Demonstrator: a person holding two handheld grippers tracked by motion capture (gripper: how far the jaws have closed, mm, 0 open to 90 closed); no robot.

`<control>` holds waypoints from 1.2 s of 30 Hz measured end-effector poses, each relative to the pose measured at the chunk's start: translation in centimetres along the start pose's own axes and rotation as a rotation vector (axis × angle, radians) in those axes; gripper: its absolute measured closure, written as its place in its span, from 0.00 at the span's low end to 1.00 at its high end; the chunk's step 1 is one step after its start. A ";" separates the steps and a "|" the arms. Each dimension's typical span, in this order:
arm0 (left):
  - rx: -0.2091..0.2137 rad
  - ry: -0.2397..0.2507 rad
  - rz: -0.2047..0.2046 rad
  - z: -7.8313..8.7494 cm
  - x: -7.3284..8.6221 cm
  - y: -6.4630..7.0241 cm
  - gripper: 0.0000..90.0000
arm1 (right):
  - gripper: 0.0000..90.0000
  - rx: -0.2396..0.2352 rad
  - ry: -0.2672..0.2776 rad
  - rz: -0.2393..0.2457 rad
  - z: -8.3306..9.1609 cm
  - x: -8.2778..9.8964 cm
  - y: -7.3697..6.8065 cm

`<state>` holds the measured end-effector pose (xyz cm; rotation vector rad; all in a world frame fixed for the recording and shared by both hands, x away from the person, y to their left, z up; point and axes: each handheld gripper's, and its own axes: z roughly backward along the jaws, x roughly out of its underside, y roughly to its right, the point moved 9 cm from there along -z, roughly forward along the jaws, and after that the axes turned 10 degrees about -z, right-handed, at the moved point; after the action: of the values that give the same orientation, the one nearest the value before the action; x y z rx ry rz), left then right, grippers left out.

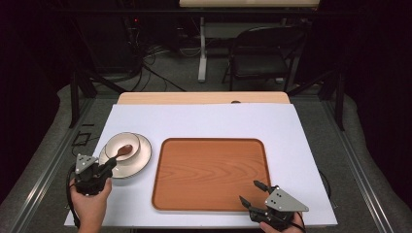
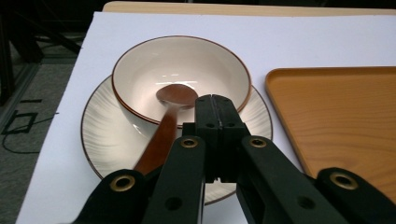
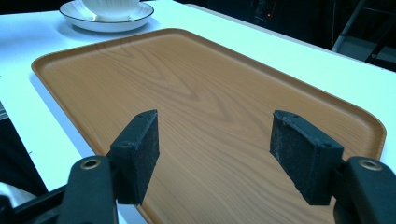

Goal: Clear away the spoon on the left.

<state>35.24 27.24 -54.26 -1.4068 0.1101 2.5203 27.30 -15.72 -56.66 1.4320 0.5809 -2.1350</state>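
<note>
In the high view, a white sheet (image 1: 204,121) covers most of a wooden table (image 1: 204,98). A wooden tray (image 1: 211,174) lies flat near the middle of the sheet, nothing on it. To its left, close by but not touching, a cream bowl (image 1: 123,146) with a thin brown rim sits on a ribbed saucer (image 1: 141,158). A brown wooden spoon (image 1: 125,150) rests with its scoop inside the bowl and its handle slanting down over the near rim toward the left gripper (image 1: 111,165). That gripper, held in the person's left hand (image 1: 90,201), points its jaws at the bowl's near edge. The right gripper (image 1: 251,191) sits at the tray's near right corner, its jaws spread apart over the tray's edge. A folding chair (image 1: 262,53) stands on the floor beyond the table.

In the left gripper view, the jaws are pressed together with nothing between them, their tips just above the bowl's near rim. The spoon's handle runs down just to their left, beside them and not gripped. The saucer's rim and a corner of the tray show to either side.

In the right gripper view, the two jaw pads (image 3: 140,149) stand wide apart above the bare tray surface, holding nothing. The saucer and the bowl's base appear far off at the top left.
</note>
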 end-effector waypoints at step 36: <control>-0.153 0.034 0.094 -0.9 -0.5 -7.4 1.00 | 0.36 -0.013 -0.008 -0.010 -0.4 0.1 -0.4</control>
<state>38.12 34.10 -53.91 -1.5358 -0.0104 2.6312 27.26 -15.18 -56.87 1.4159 0.5999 -2.1399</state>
